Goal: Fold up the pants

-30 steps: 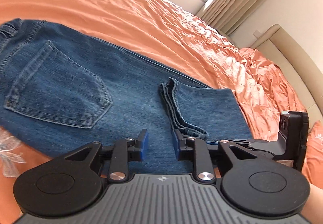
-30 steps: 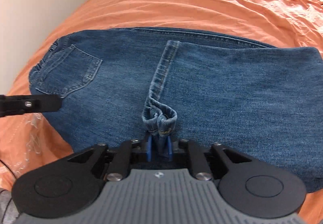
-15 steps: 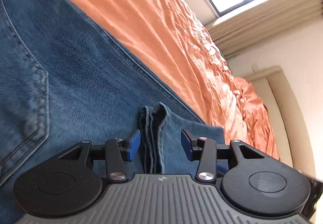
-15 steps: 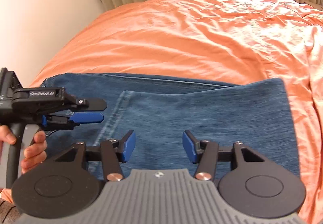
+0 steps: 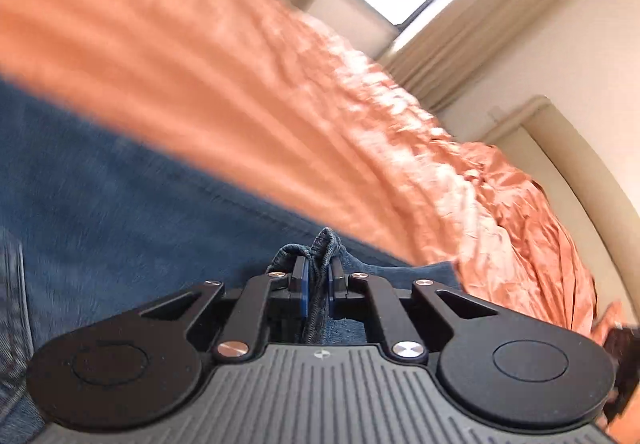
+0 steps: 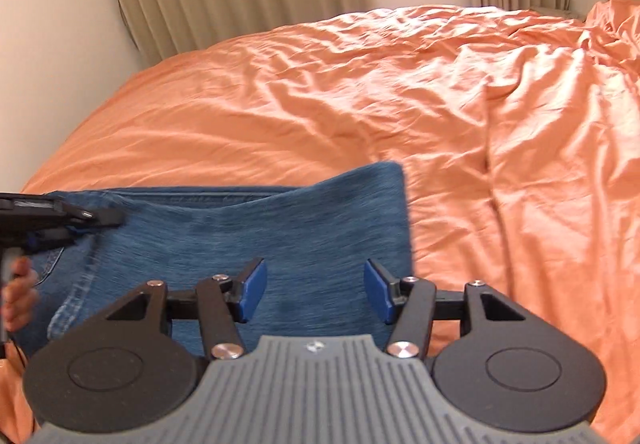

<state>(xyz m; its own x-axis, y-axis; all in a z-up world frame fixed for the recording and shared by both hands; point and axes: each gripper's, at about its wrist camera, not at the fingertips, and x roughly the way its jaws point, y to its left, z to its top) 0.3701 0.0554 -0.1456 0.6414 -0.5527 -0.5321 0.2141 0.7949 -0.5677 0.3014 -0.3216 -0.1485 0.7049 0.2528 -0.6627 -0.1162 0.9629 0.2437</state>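
Left wrist view: left gripper (image 5: 316, 294) is closing, pinching the jeans (image 5: 120, 211) hem on the bed (image 5: 280, 91); right gripper (image 6: 315, 291) is closing slightly, gaping, empty, over denim. Next: grip the near edge for fold 2.

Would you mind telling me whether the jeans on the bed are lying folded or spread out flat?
Folded. In the right wrist view the jeans lie doubled on the orange bedspread: an upper layer with a straight folded edge covers the lower one.
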